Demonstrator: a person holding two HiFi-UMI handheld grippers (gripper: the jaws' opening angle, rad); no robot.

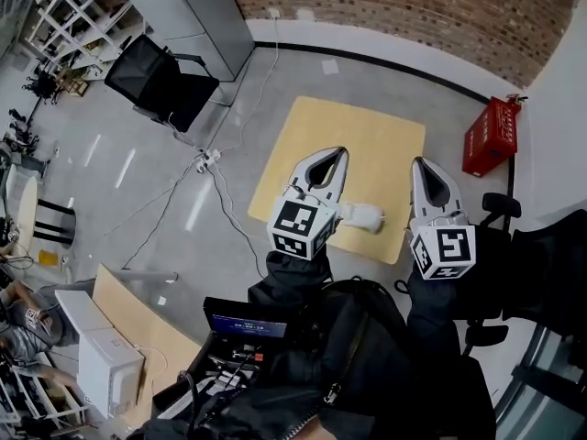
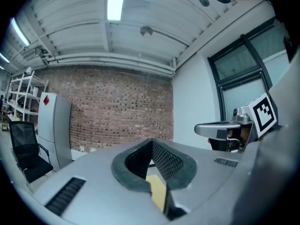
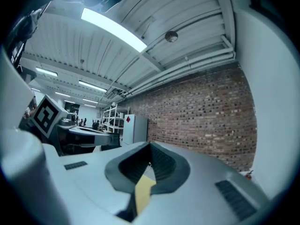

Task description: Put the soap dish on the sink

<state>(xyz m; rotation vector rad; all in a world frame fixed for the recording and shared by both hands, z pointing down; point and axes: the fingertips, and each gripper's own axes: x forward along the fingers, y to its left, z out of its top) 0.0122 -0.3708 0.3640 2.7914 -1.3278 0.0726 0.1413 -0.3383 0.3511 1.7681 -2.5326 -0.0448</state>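
- Left gripper (image 2: 151, 143): jaws meet at the tips with nothing between them. Only a bit of the yellow mat (image 1: 367, 140) shows through the slot behind the pads.
- Right gripper (image 3: 150, 148): jaws fully closed, also empty. Both grippers point level at the brick wall (image 1: 413, 12), side by side.
- Soap dish: I can't find it in any view, and no sink shows either. A small white object (image 1: 364, 216) sits at the near edge of the mat, just right of the left gripper. It's too small for me to tell what it is.
- My read is that the pick hasn't started, so the risks below are about the approach.
- Risk: if I go in with the jaws closed, the tips would knock the dish away instead of straddling it. I need to open them first.
- Risk: both gripper views show only wall and ceiling, so I'd be steering by the head view alone. Depth is easy to misjudge that way.
- Risk: a white cable (image 1: 229, 214) and power strip (image 1: 207, 160) cross the floor left of the mat. Walking that way could snag a foot.
- Risk: there's clutter close by, an open case with a screen (image 1: 246, 324) near left and a red crate (image 1: 491, 136) far right. A swing of either gripper could clip them.
- Risk: a soap dish is probably smooth and hard, so a shallow pinch on its rim could slip.
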